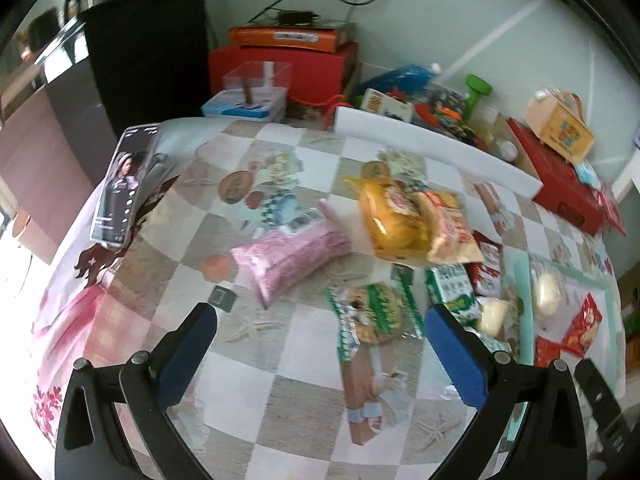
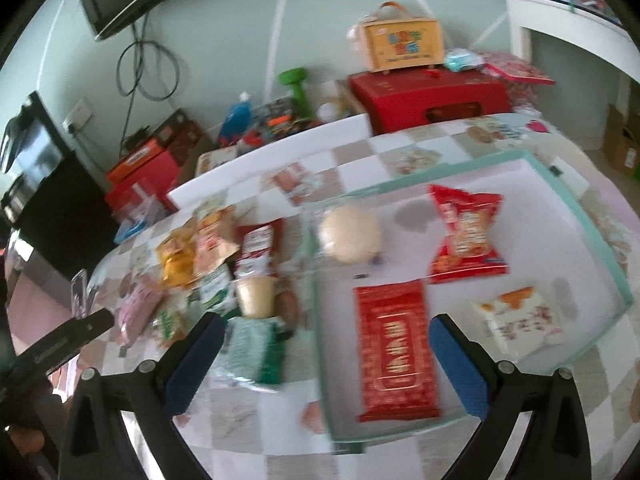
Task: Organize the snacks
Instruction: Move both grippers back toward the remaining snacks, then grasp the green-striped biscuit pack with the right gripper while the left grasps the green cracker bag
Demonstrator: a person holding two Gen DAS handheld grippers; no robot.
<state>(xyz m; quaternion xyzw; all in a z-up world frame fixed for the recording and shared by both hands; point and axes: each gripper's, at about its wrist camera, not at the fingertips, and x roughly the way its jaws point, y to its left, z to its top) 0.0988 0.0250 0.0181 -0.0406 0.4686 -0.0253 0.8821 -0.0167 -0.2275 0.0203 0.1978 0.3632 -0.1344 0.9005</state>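
My left gripper (image 1: pixel 320 320) is open above the checked tablecloth, with a green-and-white biscuit pack (image 1: pixel 370 316) lying between its blue pads. Beyond it lie a pink pack (image 1: pixel 292 256) and a yellow bag (image 1: pixel 394 216) over an orange-white bag (image 1: pixel 454 228). My right gripper (image 2: pixel 326 338) is open over the near edge of a clear tray (image 2: pixel 588 216). In the tray lie a long red pack (image 2: pixel 394 352), a red bag (image 2: pixel 466 236), a round bun (image 2: pixel 350 234) and a white-orange pack (image 2: pixel 520 318). Left of the tray sits a pile with a green pack (image 2: pixel 254 350).
A phone (image 1: pixel 124 184) leans at the table's left edge. Red boxes (image 1: pixel 568 184), a yellow carry box (image 2: pixel 404 42), a green dumbbell (image 2: pixel 298 90) and other clutter line the wall behind a white strip (image 1: pixel 436 144). A black cabinet (image 1: pixel 148 48) stands at the back left.
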